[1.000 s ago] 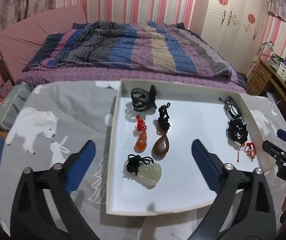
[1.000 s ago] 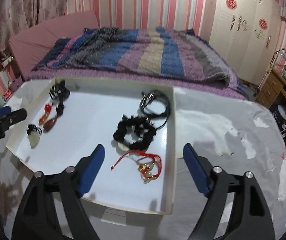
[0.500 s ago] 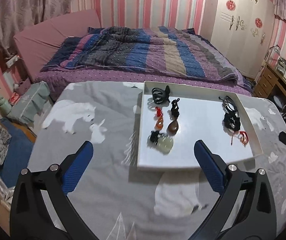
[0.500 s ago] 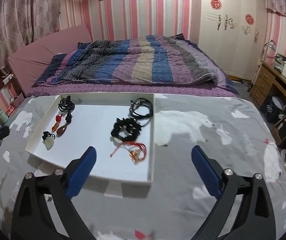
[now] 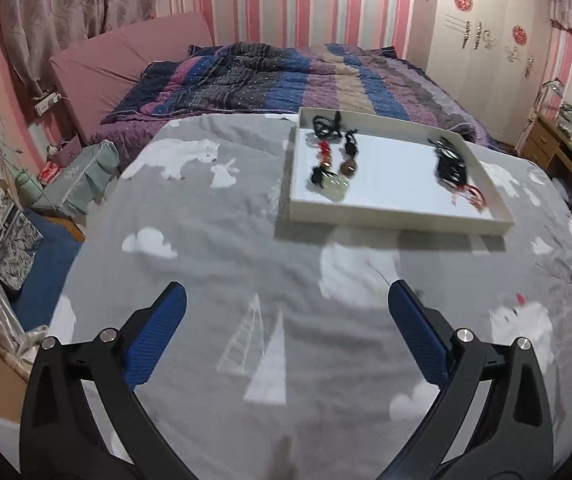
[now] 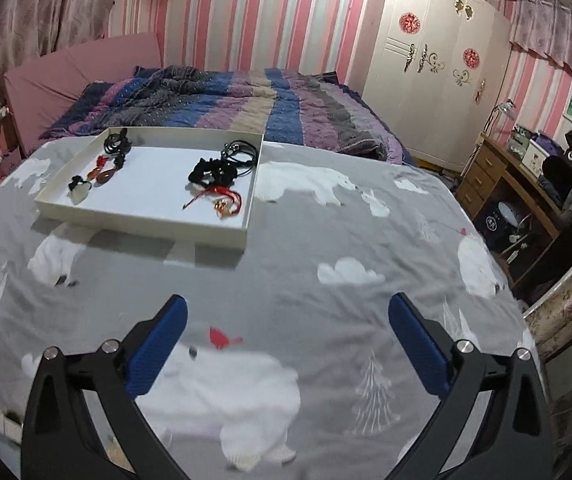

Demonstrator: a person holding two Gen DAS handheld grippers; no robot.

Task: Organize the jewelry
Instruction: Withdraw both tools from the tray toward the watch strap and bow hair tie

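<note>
A shallow white tray (image 5: 397, 211) (image 6: 142, 220) lies on a grey cloth with white bears. Along its left side sit several pendants on cords: a pale green one (image 5: 335, 191) (image 6: 79, 194), a brown teardrop (image 5: 347, 166) and an orange-red one (image 5: 325, 152). On its right side lie black cords (image 5: 447, 156) (image 6: 242, 151), a black beaded bracelet (image 6: 212, 171) and a red cord bracelet (image 5: 473, 194) (image 6: 226, 200). My left gripper (image 5: 286, 308) is open and empty, well short of the tray. My right gripper (image 6: 287, 316) is open and empty too, back from the tray's near right corner.
The grey bear-print cloth (image 5: 226, 248) covers the table. Behind it stands a bed with a striped quilt (image 5: 286, 76). A white wardrobe (image 6: 437, 80) and a wooden desk (image 6: 505, 184) are at the right. Boxes and a bag (image 5: 74, 176) sit on the floor at the left.
Both grippers have pulled back from the tray, which now looks smaller and farther off. The right gripper's jaws have spread a little wider. The jewelry has not moved.
</note>
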